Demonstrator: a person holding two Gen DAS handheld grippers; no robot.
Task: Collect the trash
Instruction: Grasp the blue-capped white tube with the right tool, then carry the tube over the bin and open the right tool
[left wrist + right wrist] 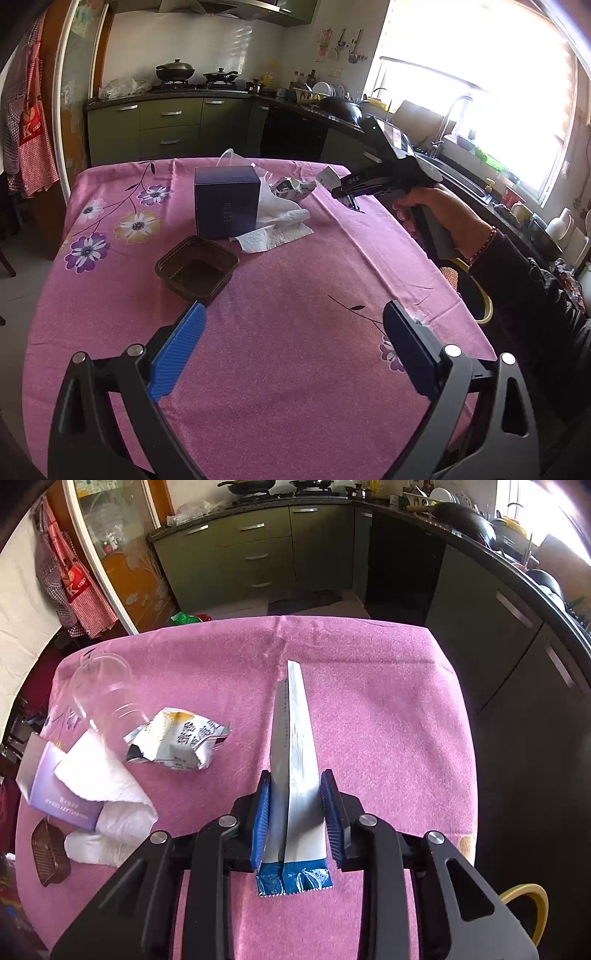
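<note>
My right gripper [295, 786] is shut on a long silver and blue sachet wrapper [295, 738] and holds it above the pink tablecloth [369, 701]. The right gripper also shows in the left wrist view [351, 188], raised over the table's far right. My left gripper [291, 332] is open and empty above the near part of the table. On the table lie a crumpled snack bag [181, 744] [291, 186], white paper towels [107, 786] [273, 225], a clear plastic cup [103, 694] on its side, a purple box [226, 201] [59, 790] and a brown plastic tray [197, 269] [50, 851].
A yellow-rimmed bin [476, 291] [532, 901] stands off the table's right edge. Kitchen cabinets [166, 125], a stove with pans and a sink counter [461, 173] run behind and to the right. A red apron [29, 129] hangs at the left.
</note>
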